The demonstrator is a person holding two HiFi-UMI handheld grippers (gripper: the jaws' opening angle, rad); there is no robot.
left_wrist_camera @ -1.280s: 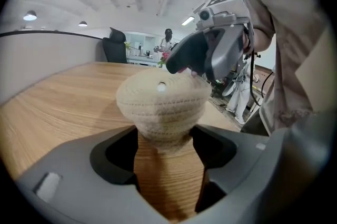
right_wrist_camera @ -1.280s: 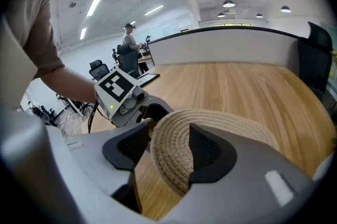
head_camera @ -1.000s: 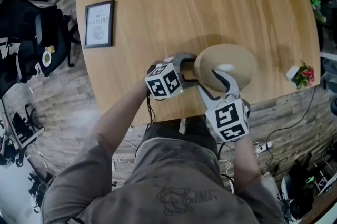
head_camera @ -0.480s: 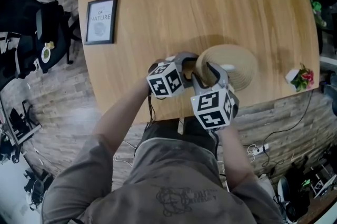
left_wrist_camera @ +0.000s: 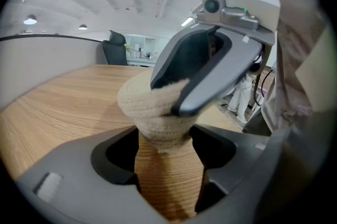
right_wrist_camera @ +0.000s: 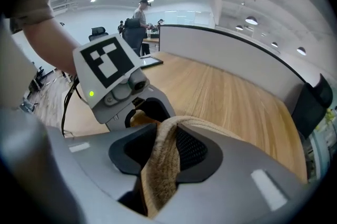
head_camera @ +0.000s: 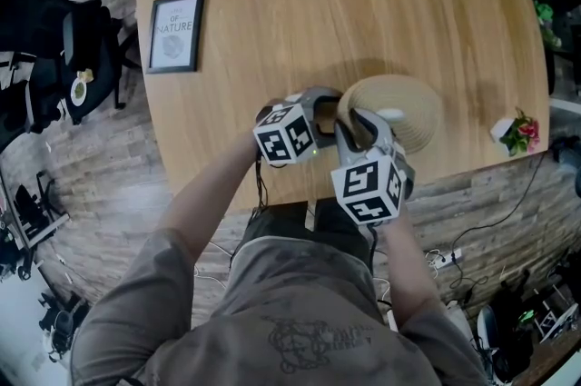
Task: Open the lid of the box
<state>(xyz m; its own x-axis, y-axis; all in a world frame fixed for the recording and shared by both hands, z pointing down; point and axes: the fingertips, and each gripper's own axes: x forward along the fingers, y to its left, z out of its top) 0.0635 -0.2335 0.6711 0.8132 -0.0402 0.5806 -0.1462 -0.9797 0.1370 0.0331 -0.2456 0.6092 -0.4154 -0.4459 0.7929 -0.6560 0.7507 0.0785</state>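
Observation:
A round woven box with a domed lid [head_camera: 404, 107] stands near the front edge of the wooden table [head_camera: 345, 3]. My left gripper [head_camera: 325, 113] is at the box's left side, and in the left gripper view its jaws [left_wrist_camera: 168, 146] pinch the lower woven body [left_wrist_camera: 158, 128]. My right gripper [head_camera: 359, 132] reaches over the near-left rim with its jaws closing. In the right gripper view the lid's woven rim [right_wrist_camera: 164, 165] is squeezed between the pads of the right gripper [right_wrist_camera: 166, 157]. The left gripper [right_wrist_camera: 138, 115] shows just beyond it.
A framed print [head_camera: 174, 32] lies at the table's far left. A small pot of flowers [head_camera: 517, 130] stands at the right edge. The table's front edge runs just under both grippers. A person [right_wrist_camera: 141, 17] stands far off in the room.
My right gripper has moved left, from the box's front right to its near-left rim beside the left gripper, and has closed on the rim. The left gripper has stayed put.

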